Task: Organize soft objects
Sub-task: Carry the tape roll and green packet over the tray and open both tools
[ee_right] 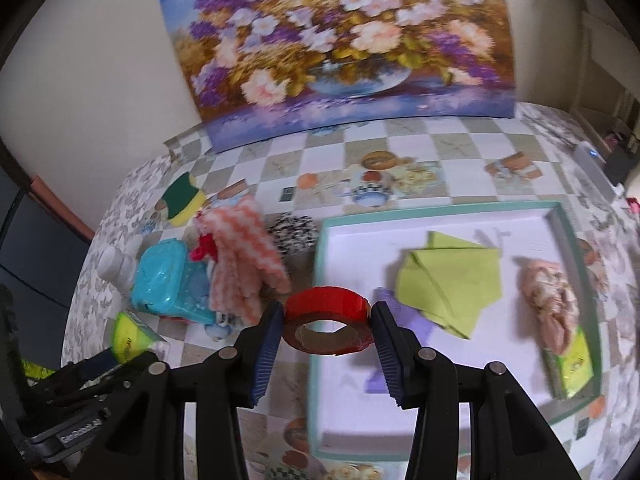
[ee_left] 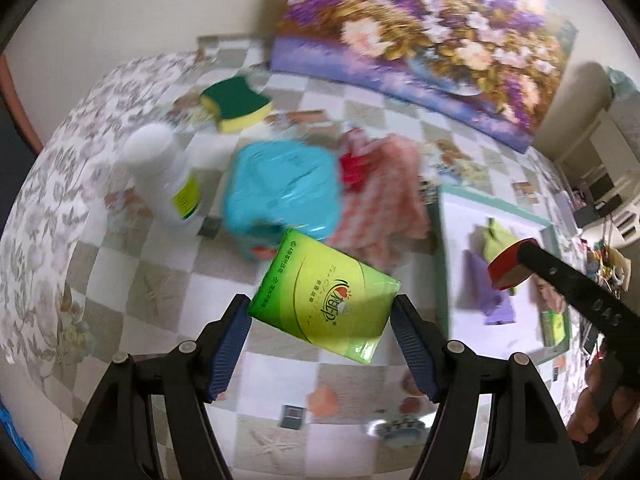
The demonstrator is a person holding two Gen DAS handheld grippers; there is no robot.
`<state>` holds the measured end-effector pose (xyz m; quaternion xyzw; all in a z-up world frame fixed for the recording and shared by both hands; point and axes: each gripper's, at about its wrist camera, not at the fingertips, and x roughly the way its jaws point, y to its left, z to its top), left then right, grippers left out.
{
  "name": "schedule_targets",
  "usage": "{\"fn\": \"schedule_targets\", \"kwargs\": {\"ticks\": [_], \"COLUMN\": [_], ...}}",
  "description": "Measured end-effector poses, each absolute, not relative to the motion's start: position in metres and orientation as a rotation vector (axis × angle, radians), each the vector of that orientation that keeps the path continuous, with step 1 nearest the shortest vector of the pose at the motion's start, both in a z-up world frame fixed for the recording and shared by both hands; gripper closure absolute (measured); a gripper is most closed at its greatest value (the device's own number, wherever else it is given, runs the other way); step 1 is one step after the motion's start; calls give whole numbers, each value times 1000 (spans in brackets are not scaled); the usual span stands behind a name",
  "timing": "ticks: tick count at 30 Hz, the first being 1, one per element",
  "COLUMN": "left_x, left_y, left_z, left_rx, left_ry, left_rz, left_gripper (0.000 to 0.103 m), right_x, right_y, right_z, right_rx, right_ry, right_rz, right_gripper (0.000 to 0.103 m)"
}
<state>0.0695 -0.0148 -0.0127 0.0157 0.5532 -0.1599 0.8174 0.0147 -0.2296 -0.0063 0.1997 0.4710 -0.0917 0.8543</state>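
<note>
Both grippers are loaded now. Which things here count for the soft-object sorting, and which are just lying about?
Job:
green tissue pack
pink checked cloth
sponge
folded green cloth
tray

Lying about:
red tape roll
white bottle
floral painting

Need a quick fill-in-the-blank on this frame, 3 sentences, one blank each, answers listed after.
1. The left gripper is shut on a ____ tissue pack.
2. The right gripper holds a roll of ____ tape.
3. The folded green cloth lies inside the ____, not on the checkered tablecloth.

Missing words: green; red; tray
</note>
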Motion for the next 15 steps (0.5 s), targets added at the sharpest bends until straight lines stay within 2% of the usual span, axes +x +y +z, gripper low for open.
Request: {"fn": "schedule_targets", "kwargs": {"ticks": [6,15], "left_x": [50,23], "left_y": [-61,-114], "left_z": [1,-9], "left_rx": [104,119], "left_ry": [1144,1159], "left_rz": [-405,-465], "left_gripper": [30,30], "right_x": [-7,-36], "right_y": [-264,-308], "right_z": [-2,-3], "right_rx": [457,524], "right_ry": [981,991], "right_rz": [-289,-418], "right_gripper": [55,55]}}
